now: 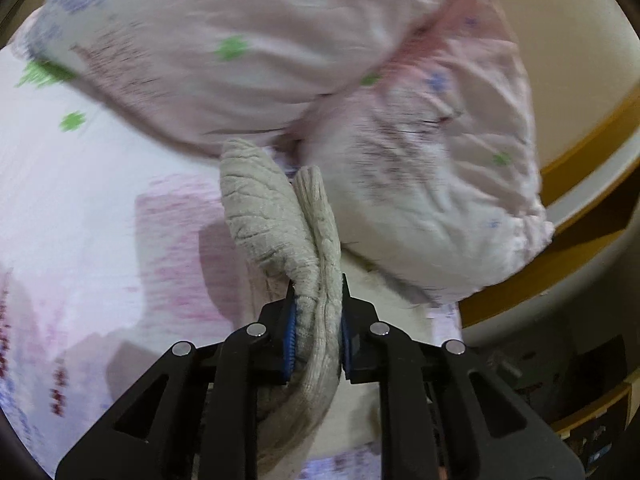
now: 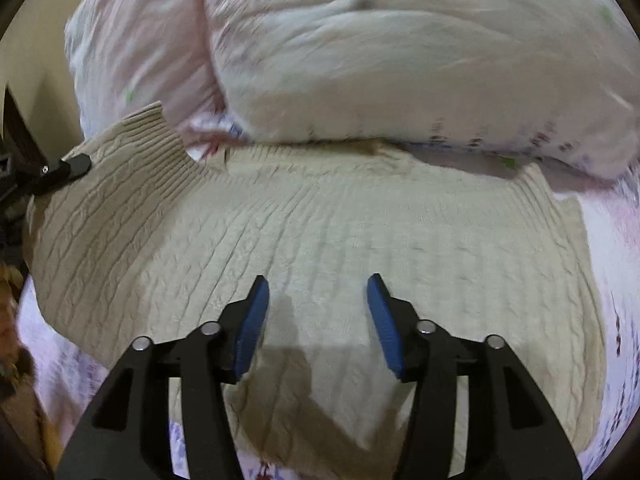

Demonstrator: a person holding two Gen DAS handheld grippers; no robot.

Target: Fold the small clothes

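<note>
A cream cable-knit sweater [image 2: 320, 240] lies spread on a bed with a pink patterned sheet [image 2: 612, 248]. My left gripper [image 1: 318, 312] is shut on a bunched fold of the sweater [image 1: 276, 216], which sticks up between its blue pads. In the right wrist view the left gripper [image 2: 74, 168] shows at the far left, holding the sweater's left sleeve end. My right gripper [image 2: 318, 292] is open and empty, hovering just above the sweater's middle. The sweater's near edge is hidden under the gripper.
Two puffy pink-and-white pillows [image 2: 400, 48] lie against the sweater's far edge; they also show in the left wrist view [image 1: 256, 40]. A wooden bed frame [image 1: 592, 136] and cream wall are at the right. Dark clutter [image 2: 12, 240] sits off the bed's left side.
</note>
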